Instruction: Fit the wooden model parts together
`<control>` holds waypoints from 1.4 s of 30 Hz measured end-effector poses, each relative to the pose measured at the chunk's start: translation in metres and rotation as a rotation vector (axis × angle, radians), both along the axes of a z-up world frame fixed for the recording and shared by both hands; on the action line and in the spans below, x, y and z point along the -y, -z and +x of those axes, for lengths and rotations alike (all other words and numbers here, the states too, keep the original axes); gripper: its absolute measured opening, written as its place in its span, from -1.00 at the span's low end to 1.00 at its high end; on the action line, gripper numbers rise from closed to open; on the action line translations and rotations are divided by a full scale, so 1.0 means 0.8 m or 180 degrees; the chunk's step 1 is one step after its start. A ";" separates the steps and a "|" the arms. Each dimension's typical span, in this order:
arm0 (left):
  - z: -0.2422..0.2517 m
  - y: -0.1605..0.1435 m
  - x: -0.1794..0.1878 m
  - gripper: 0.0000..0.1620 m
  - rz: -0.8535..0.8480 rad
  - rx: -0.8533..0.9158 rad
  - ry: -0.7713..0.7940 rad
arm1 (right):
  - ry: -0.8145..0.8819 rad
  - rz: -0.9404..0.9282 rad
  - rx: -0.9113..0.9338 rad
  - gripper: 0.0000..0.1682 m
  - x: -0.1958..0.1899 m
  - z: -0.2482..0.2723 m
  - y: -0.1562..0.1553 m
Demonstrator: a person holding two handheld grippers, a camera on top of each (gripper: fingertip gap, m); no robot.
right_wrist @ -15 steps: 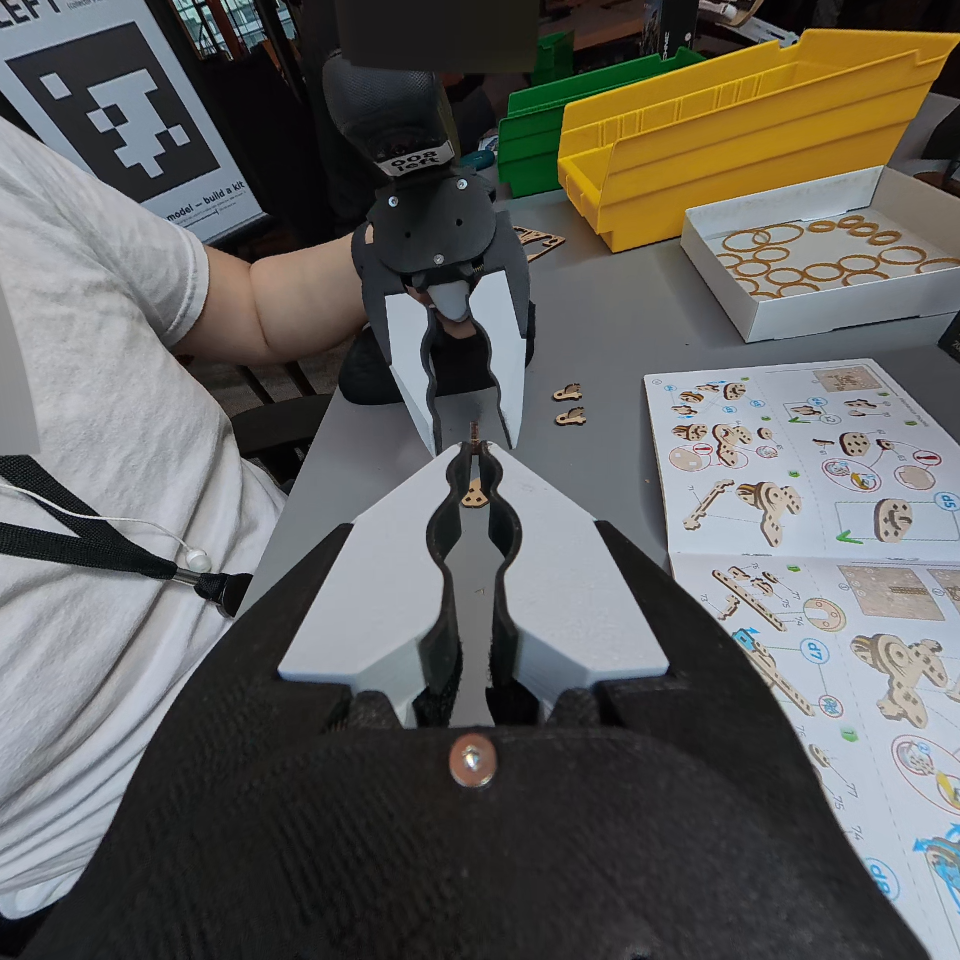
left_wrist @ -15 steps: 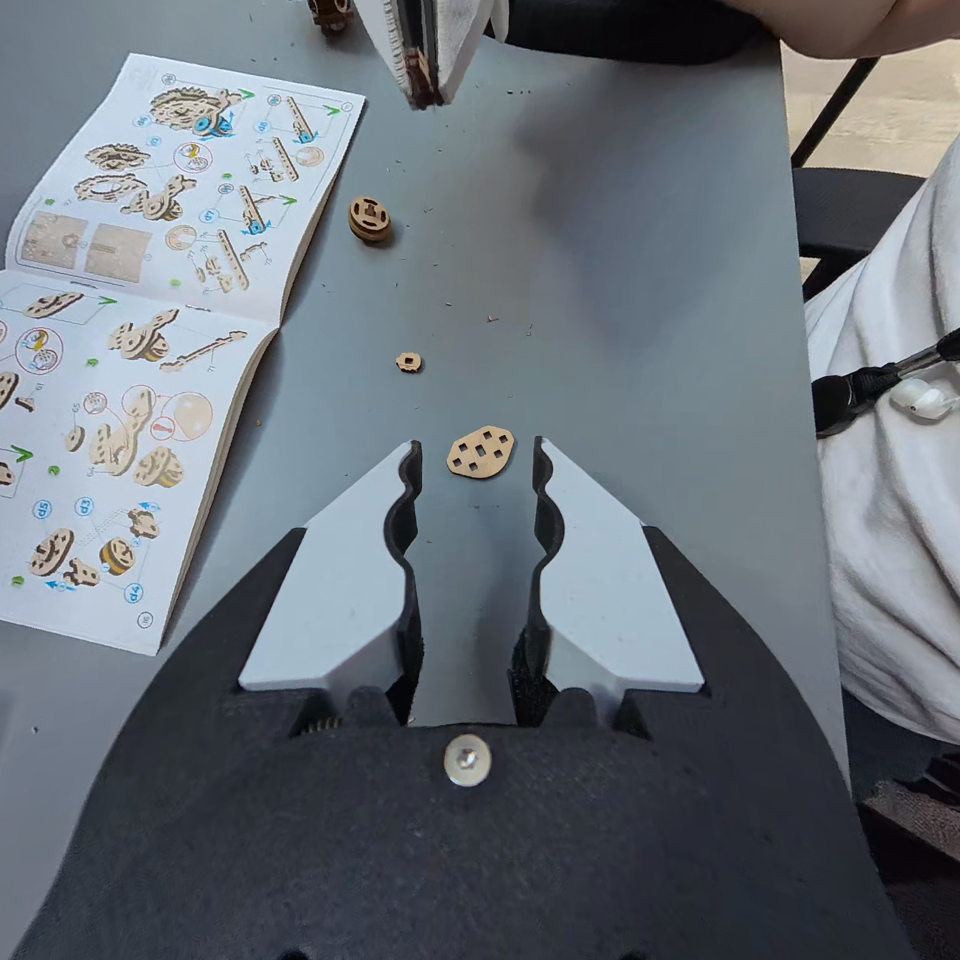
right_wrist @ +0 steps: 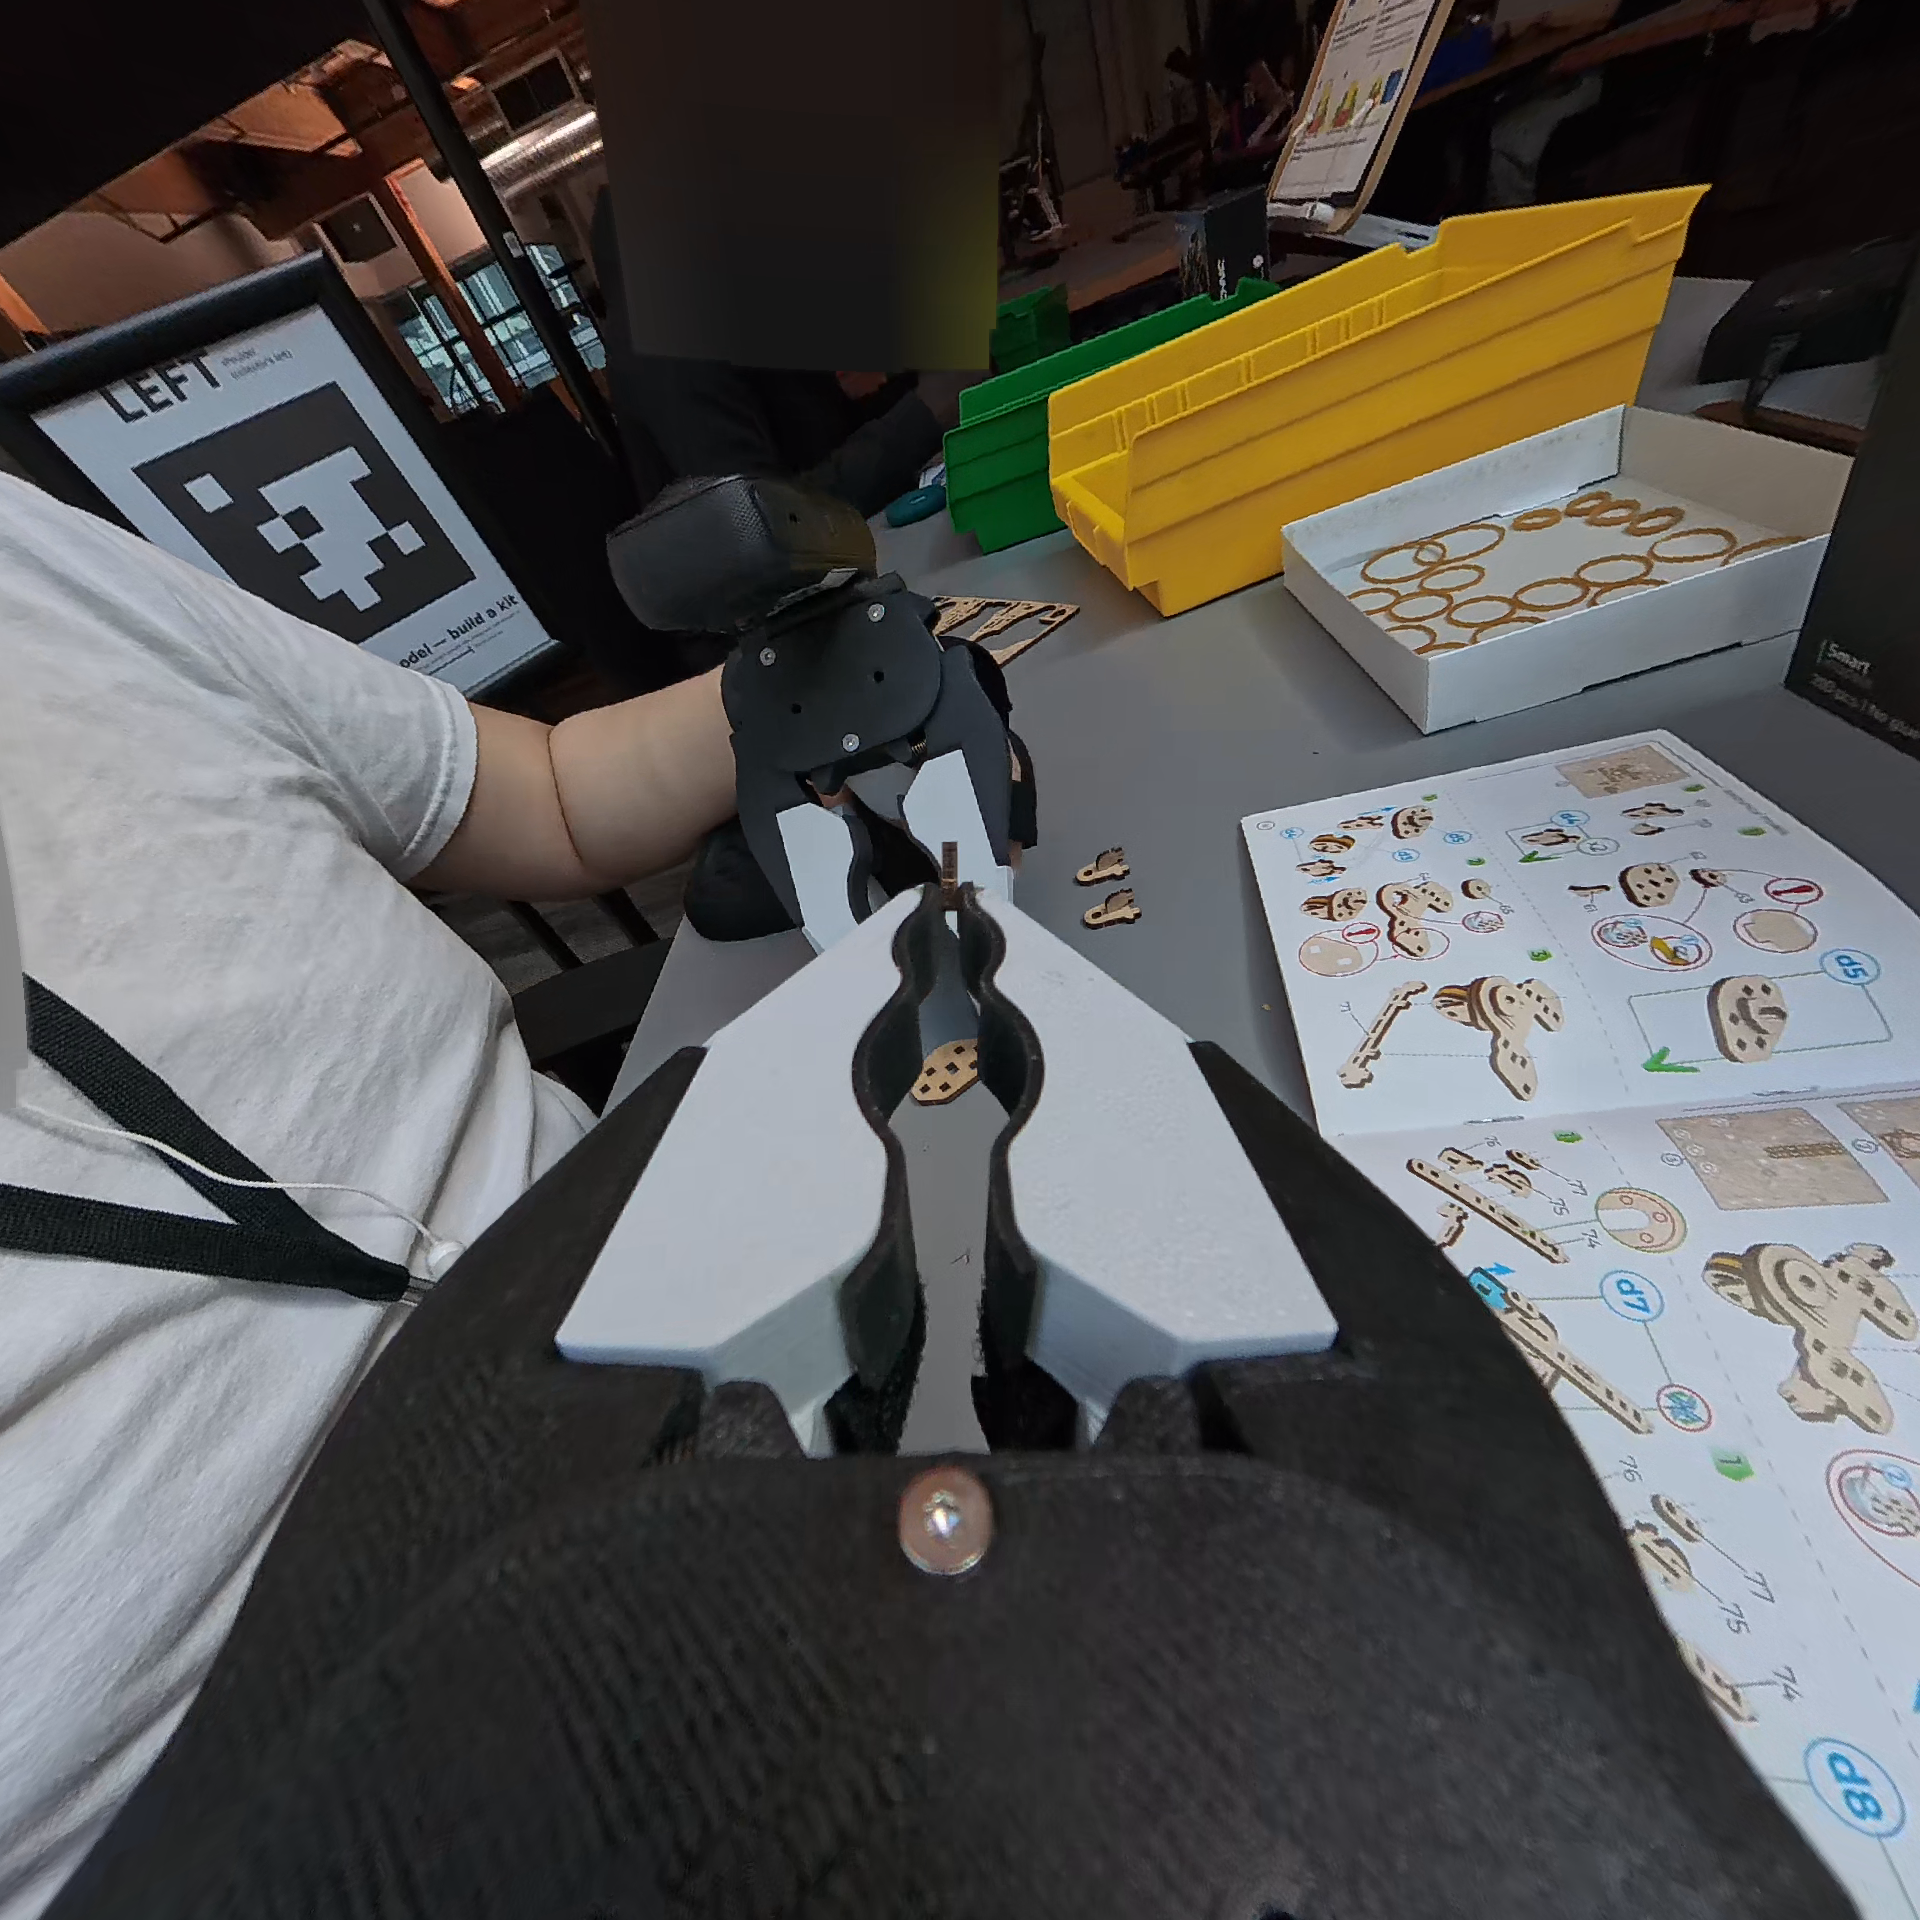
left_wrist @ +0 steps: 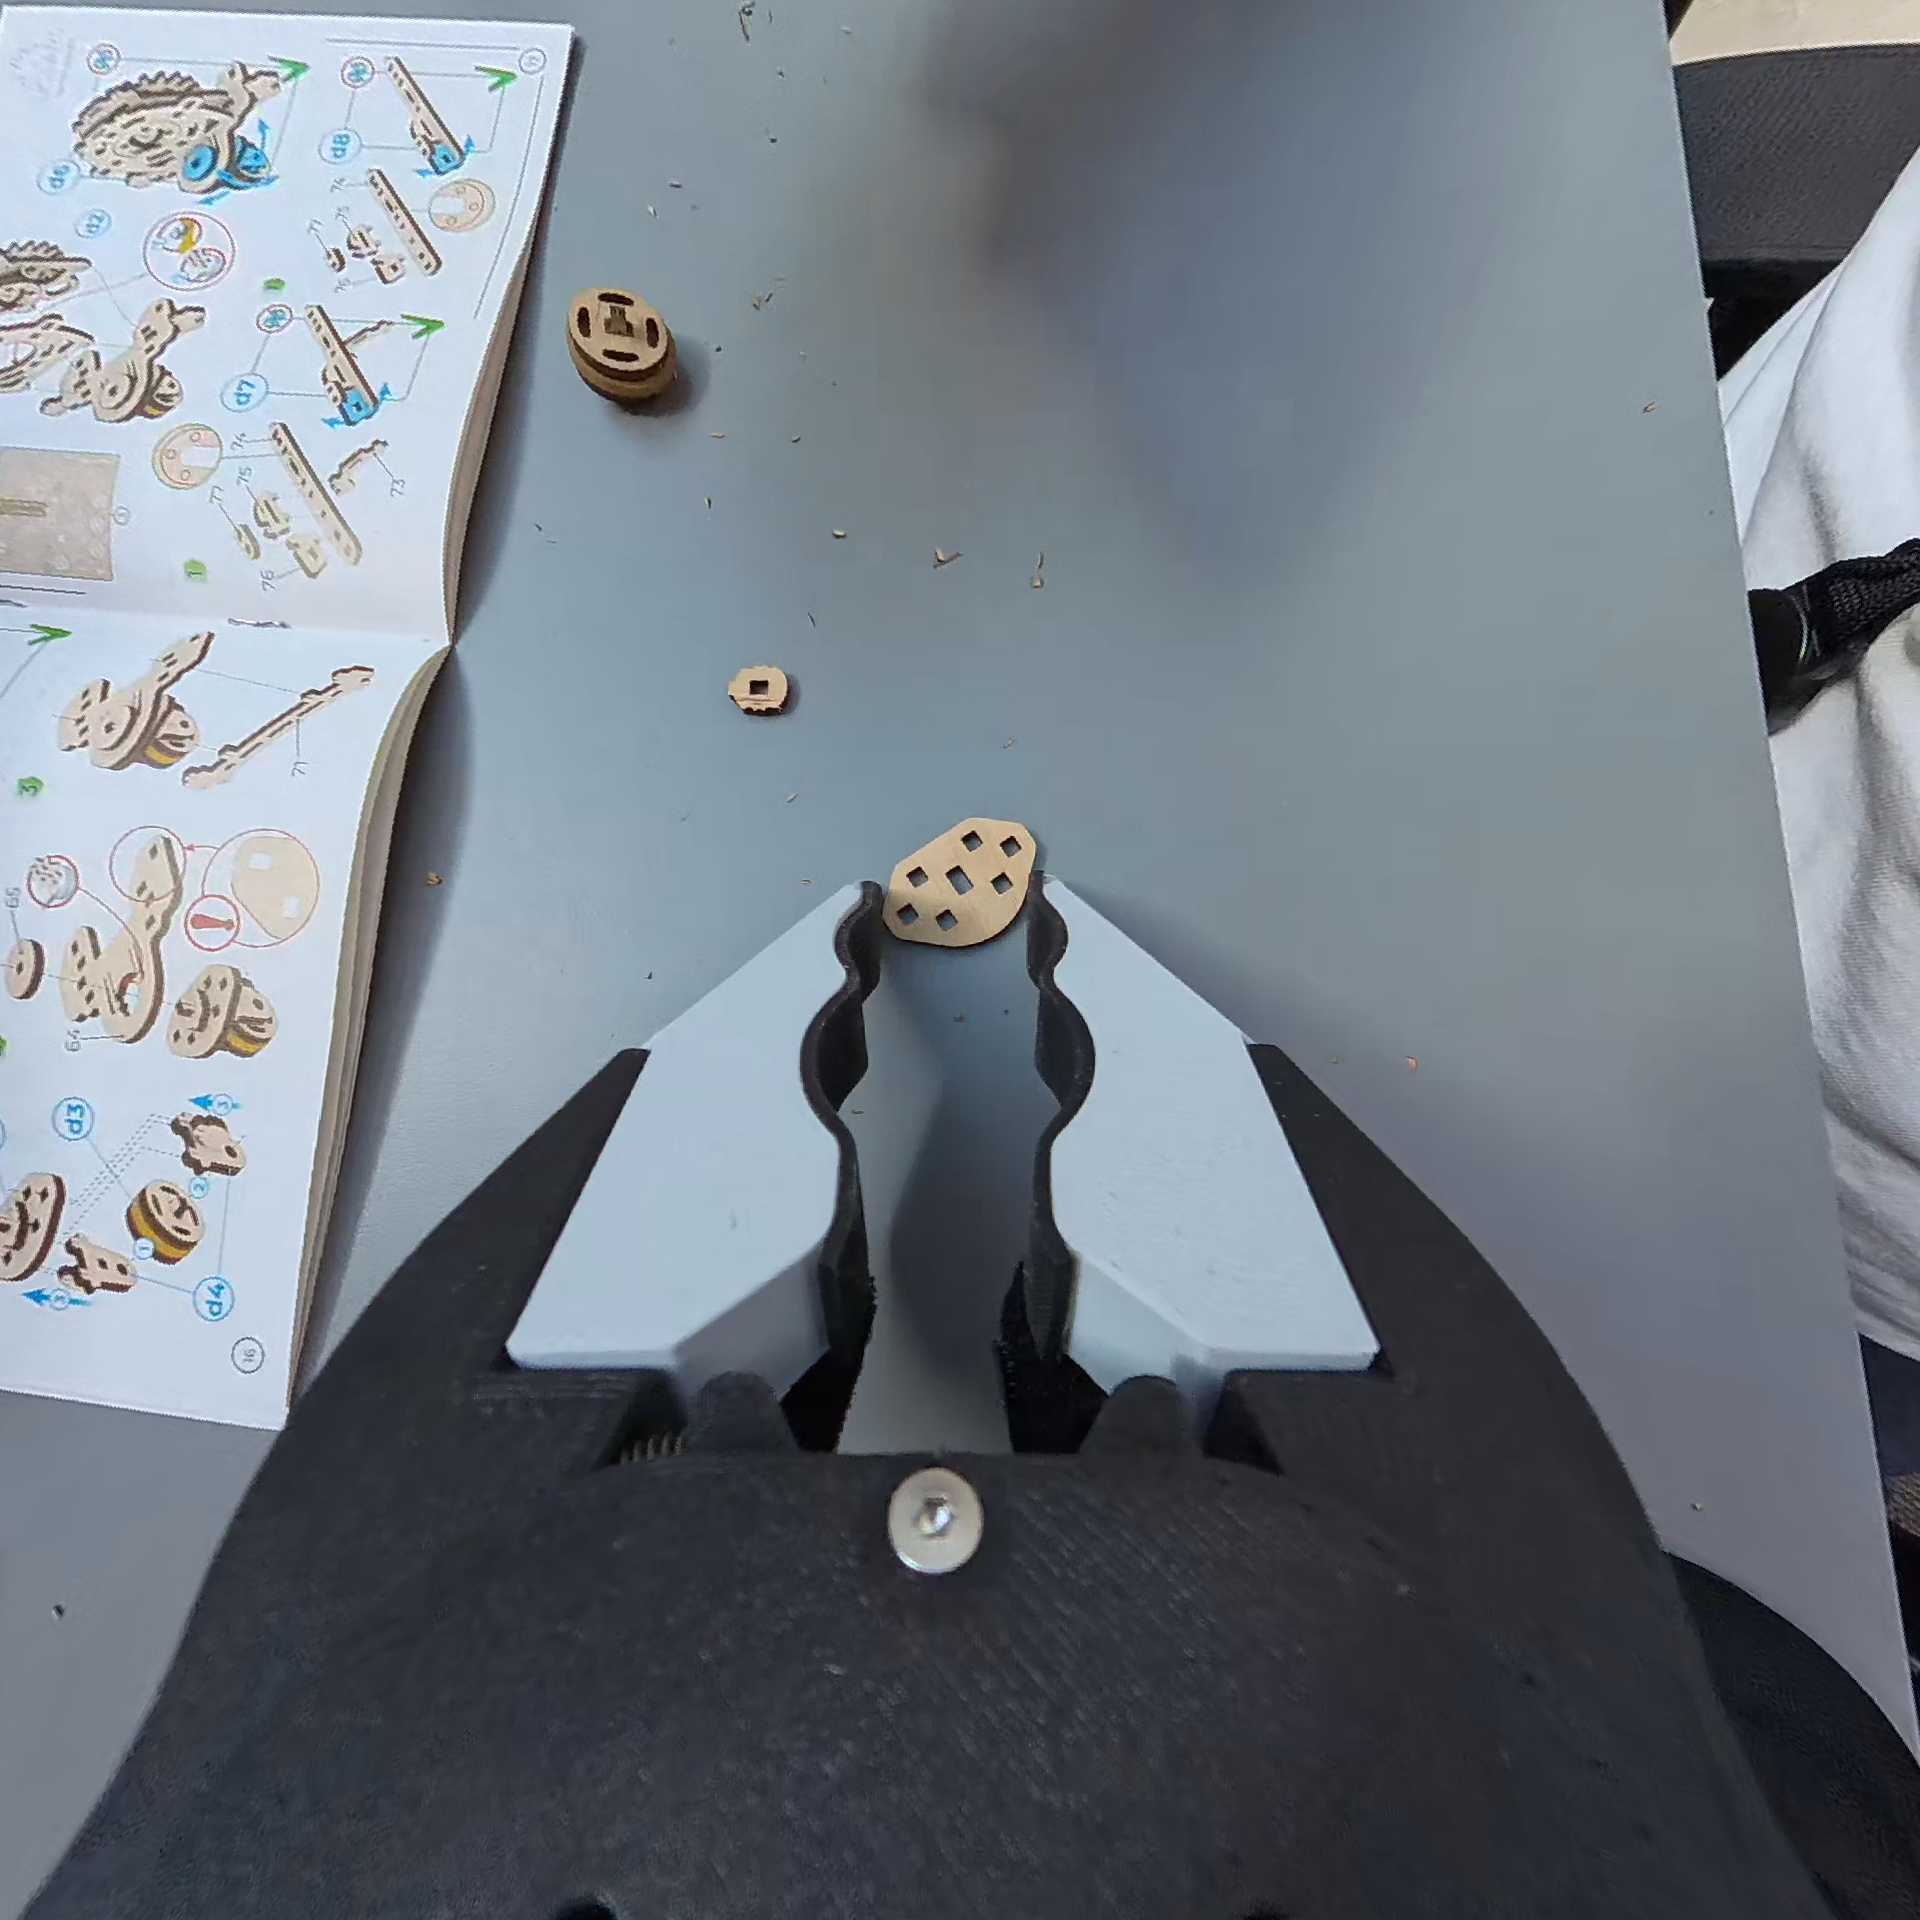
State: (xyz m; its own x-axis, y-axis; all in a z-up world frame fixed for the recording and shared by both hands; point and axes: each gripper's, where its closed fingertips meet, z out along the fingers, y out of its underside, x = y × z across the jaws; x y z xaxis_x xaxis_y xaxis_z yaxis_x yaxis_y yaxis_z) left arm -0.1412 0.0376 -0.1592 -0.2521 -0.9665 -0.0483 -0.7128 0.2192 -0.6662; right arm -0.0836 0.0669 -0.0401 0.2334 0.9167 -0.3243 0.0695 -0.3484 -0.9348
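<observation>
Two claws: left claw (left_wrist: 956,894), jaws apart, straddles the holed plate (left_wrist: 961,883) flat on the counter (left_wrist: 1299,623) at frame centre; right claw (right_wrist: 951,899) pinches a small peg (right_wrist: 950,868).

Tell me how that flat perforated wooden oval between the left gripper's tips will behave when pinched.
The perforated oval looks thin and flat, so probably light and stiff, yet liable to snap. Lying flush on the table, it may slide instead of lifting. The left gripper is open around it; its edges give little to grip.
</observation>
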 end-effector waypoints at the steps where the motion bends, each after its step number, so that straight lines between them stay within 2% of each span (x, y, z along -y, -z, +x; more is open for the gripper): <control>1: 0.000 0.000 0.000 -0.68 0.0016 0.0011 -0.0003 | 0.0017 -0.0032 -0.0028 -0.97 -0.002 0.001 0.000; 15: 0.002 -0.008 -0.001 -0.69 0.0171 0.0177 -0.0023 | -0.0105 -0.0388 -0.0284 -0.98 -0.003 0.004 -0.002; 25: 0.011 -0.059 -0.028 -0.68 0.0208 0.0874 -0.0400 | -0.0323 -0.0497 -0.0058 -0.97 0.011 -0.008 0.015; 31: 0.018 -0.093 -0.027 -0.68 0.0150 0.1300 -0.0444 | -0.0370 -0.0560 -0.0033 -0.97 0.014 -0.010 0.019; 37: 0.021 -0.109 -0.029 -0.69 0.0237 0.1569 -0.0482 | -0.0454 -0.0729 0.0012 -0.97 0.020 -0.016 0.025; 42: 0.028 -0.120 -0.015 -0.69 0.0067 0.1804 -0.0359 | -0.0584 -0.0792 -0.0029 -0.97 0.029 -0.023 0.023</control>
